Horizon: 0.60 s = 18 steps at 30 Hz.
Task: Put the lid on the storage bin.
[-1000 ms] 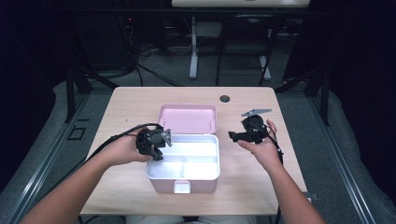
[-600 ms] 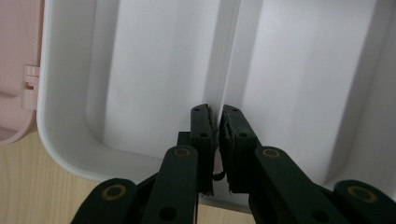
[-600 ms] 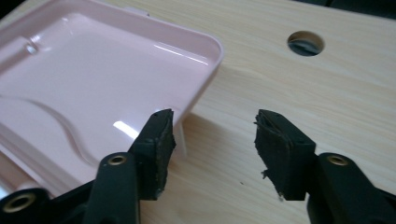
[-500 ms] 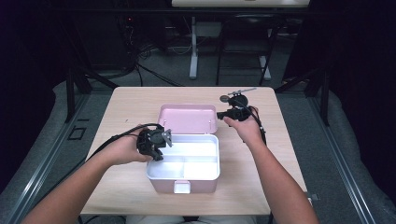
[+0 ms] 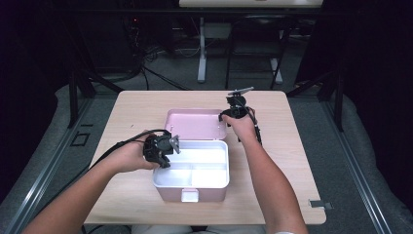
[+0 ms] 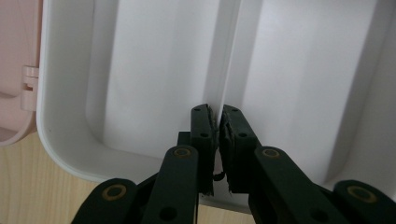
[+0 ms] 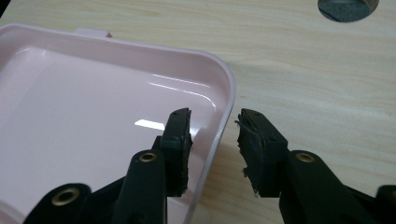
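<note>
A pink box point(image 5: 214, 191) with a white divided tray point(image 5: 227, 161) sits mid-table, its pink lid point(image 5: 195, 124) lying open and flat behind it. My left gripper point(image 5: 173, 145) reaches over the tray's left wall. In the left gripper view its jaws point(image 6: 218, 114) are pinched together on the end of the tray's divider point(image 6: 226, 51). My right gripper point(image 5: 227, 115) is at the lid's right edge. It stands open point(image 7: 215, 122) astride the lid's rim point(image 7: 229, 93), one jaw inside the lid and the other over the table.
A dark round disc point(image 7: 345, 7) lies on the wooden table point(image 5: 292, 161) just beyond the right gripper. A white latch point(image 5: 190, 195) is on the box's front. The left gripper's cable point(image 5: 122, 144) trails off to the left.
The right gripper has moved from the table right of the box, back and leftward, to the lid's right edge. The left gripper has stayed where it was.
</note>
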Motion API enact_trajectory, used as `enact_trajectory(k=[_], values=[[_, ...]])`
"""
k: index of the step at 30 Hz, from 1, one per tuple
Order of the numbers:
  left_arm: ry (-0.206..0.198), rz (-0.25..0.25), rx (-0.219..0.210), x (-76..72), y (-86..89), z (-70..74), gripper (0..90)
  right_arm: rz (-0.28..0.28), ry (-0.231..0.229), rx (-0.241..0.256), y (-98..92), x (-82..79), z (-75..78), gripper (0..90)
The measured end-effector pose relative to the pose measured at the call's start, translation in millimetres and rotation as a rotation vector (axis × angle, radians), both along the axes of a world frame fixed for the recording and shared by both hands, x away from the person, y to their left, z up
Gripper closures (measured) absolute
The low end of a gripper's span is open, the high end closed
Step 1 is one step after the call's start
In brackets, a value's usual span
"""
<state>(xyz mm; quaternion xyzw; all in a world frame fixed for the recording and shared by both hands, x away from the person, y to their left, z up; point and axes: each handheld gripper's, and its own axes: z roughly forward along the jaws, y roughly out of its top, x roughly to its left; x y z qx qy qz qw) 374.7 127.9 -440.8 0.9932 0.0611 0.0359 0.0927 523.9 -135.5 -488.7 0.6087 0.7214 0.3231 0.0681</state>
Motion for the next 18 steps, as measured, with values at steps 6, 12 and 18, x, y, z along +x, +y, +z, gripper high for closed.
enact_trajectory(k=[6,12,18], values=[[0.000,0.003,0.004,0.0,-0.3,0.2,84.1,-0.044,0.046,0.047,-1.6,2.1,0.1,75.9],[0.009,0.012,0.005,0.9,-0.4,0.5,84.0,-0.049,0.035,-0.010,3.9,-0.1,10.4,79.4],[0.009,0.014,0.005,0.7,-0.4,0.5,84.0,-0.050,-0.014,-0.037,6.5,-5.6,27.0,82.8]])
